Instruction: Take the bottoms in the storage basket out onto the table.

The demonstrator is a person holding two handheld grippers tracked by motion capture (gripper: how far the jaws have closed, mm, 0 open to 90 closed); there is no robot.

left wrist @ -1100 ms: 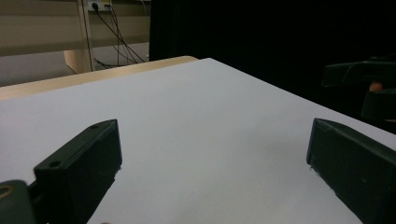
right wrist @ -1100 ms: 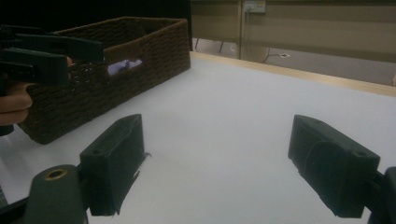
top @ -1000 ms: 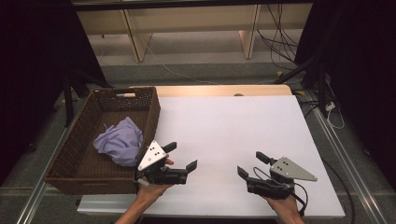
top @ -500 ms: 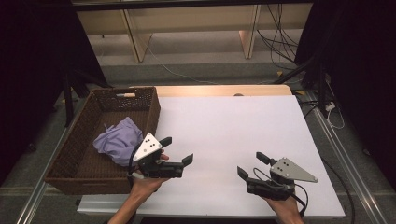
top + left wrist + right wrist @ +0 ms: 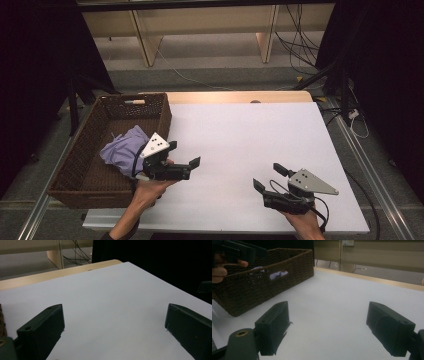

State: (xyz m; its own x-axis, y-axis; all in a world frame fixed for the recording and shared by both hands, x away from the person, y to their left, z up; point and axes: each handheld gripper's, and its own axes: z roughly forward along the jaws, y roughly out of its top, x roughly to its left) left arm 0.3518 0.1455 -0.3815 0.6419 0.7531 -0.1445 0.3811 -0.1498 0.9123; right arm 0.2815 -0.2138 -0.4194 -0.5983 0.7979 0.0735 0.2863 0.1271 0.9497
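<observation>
Lavender cloth [image 5: 121, 149] lies crumpled inside the wicker basket [image 5: 90, 185], at the table's nine o'clock. Left gripper [image 5: 186, 156] hangs just beside the basket's rim, jaws spread and empty, probably readying to reach in. Right gripper [image 5: 268, 177] waits at five o'clock on the white tabletop [image 5: 250, 135], jaws likewise spread, well apart.

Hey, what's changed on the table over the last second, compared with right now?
The left tool has moved a little up and toward the basket, next to the lilac cloth, its jaws open and empty throughout. Nothing was taken hold of or let go. The right tool stayed where it was on the white table, open; the cloth and basket have not moved.
</observation>
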